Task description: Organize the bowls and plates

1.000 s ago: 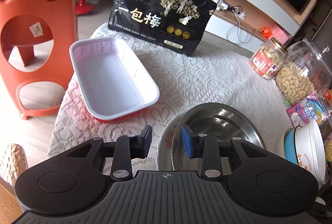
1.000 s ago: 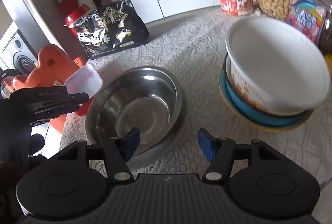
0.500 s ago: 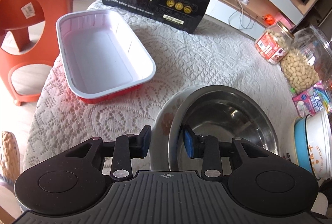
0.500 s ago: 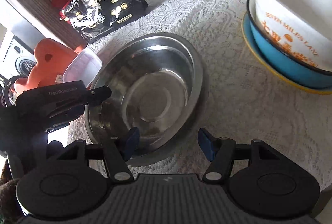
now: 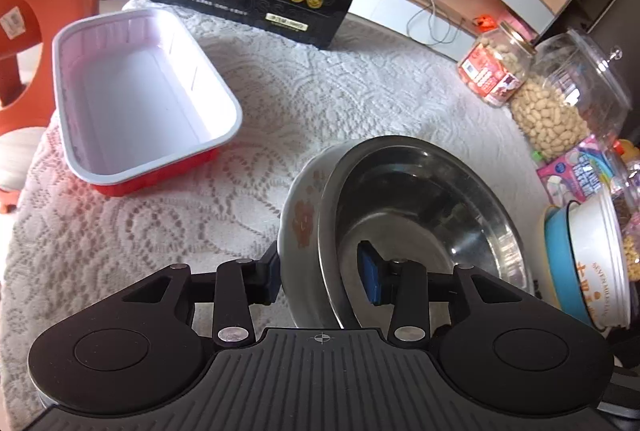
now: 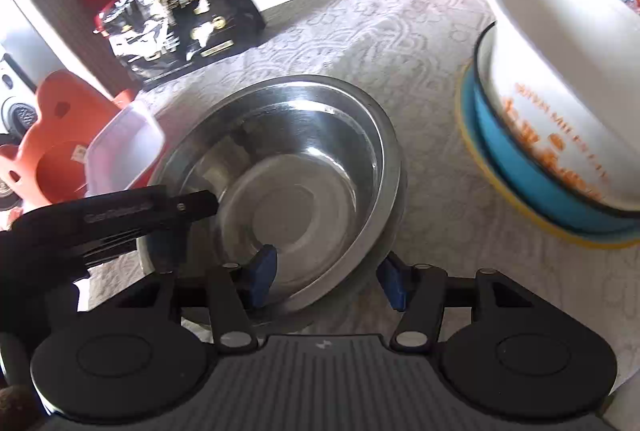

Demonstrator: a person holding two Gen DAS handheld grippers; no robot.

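A lace-covered table (image 5: 360, 99) carries, near its centre, a steel bowl (image 5: 420, 215) nested in a white patterned bowl (image 5: 304, 223), with a red tray (image 5: 136, 99) to the left and stacked bowls (image 6: 560, 99) to the right. The left gripper (image 5: 320, 271) straddles the nested rims, jaws partly closed with the right pad apart from the steel. The right gripper (image 6: 328, 275) straddles the near rim, jaws wide.
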